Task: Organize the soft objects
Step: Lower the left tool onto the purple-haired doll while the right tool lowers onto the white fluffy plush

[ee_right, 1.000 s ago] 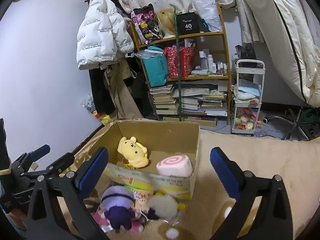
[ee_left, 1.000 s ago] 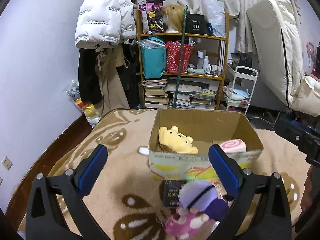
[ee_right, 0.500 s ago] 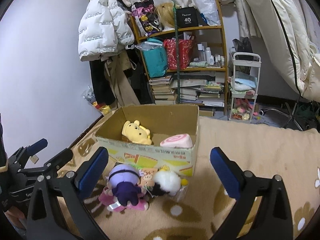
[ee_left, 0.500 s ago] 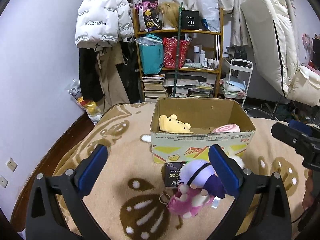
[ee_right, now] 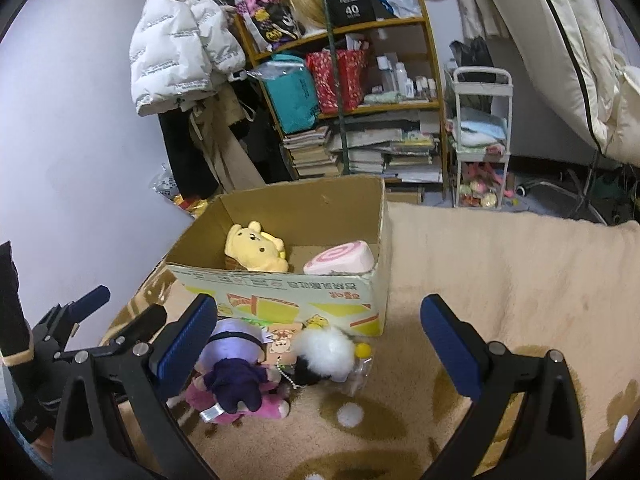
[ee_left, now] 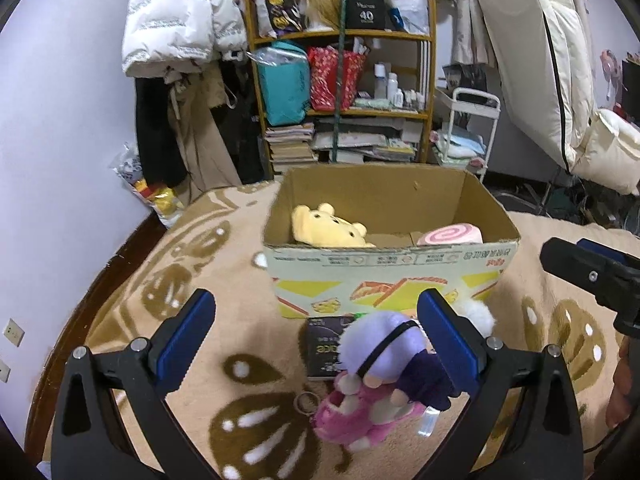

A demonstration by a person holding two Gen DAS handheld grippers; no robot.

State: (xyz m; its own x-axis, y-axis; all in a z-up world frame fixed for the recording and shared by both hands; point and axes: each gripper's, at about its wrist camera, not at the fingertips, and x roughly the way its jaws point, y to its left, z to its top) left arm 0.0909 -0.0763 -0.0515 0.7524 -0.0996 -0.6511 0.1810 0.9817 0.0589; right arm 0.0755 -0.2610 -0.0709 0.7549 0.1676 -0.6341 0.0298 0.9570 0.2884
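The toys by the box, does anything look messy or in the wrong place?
Yes. The purple-haired doll, a pink plush and a white fluffy toy lie heaped on the blanket outside the cardboard box, while the yellow bear and pink swirl cushion are already inside.

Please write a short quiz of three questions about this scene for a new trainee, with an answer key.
1. True or false: the yellow bear plush lies inside the cardboard box.
2. Which toy lies beside it in the box?
A. pink swirl roll plush
B. white fluffy toy
3. Are the fingers of the left gripper and right gripper open or shut?

Key: 1 true; 2 A; 3 open, both empty.
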